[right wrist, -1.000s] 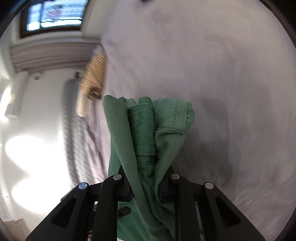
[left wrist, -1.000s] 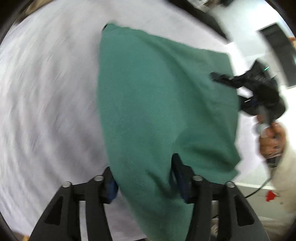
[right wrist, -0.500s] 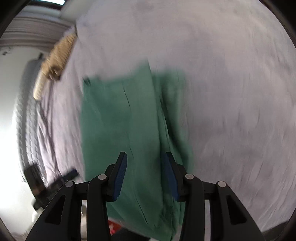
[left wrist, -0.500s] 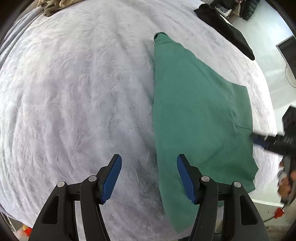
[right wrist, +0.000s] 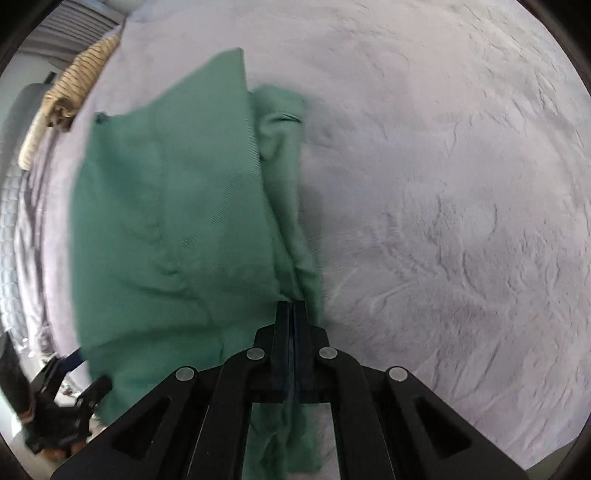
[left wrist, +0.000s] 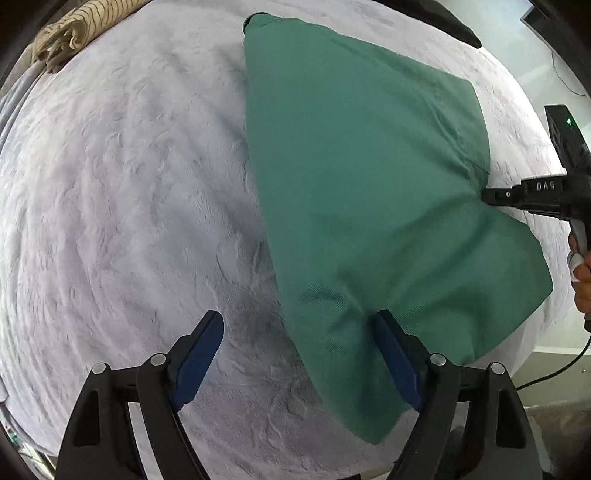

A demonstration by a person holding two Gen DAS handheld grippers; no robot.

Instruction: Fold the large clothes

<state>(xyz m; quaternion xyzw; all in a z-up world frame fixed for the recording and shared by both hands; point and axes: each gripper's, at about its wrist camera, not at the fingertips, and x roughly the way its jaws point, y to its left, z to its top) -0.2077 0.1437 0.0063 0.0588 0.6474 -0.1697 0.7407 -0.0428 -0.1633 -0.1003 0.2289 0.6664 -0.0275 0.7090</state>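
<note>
A large green garment (left wrist: 365, 192) lies spread on the grey bedspread (left wrist: 122, 206), narrow end far, wide end near. My left gripper (left wrist: 299, 332) is open, its right finger resting against the garment's near edge, its left finger over bare bedspread. My right gripper (right wrist: 291, 310) is shut on a pinch of the green garment (right wrist: 173, 214) at its right edge; in the left wrist view it (left wrist: 491, 194) shows at the far right side of the cloth, which bunches toward it.
A striped beige cloth (left wrist: 70, 37) lies rolled at the far left bed edge, also in the right wrist view (right wrist: 70, 88). A dark garment (left wrist: 458, 26) lies at the far right. The bed's near edge and floor (left wrist: 554, 369) are at the right.
Both grippers released the raised garment, which dropped flat onto the bed. The right gripper then closed again on the garment's right edge; the left stayed open and moved close to the near edge.
</note>
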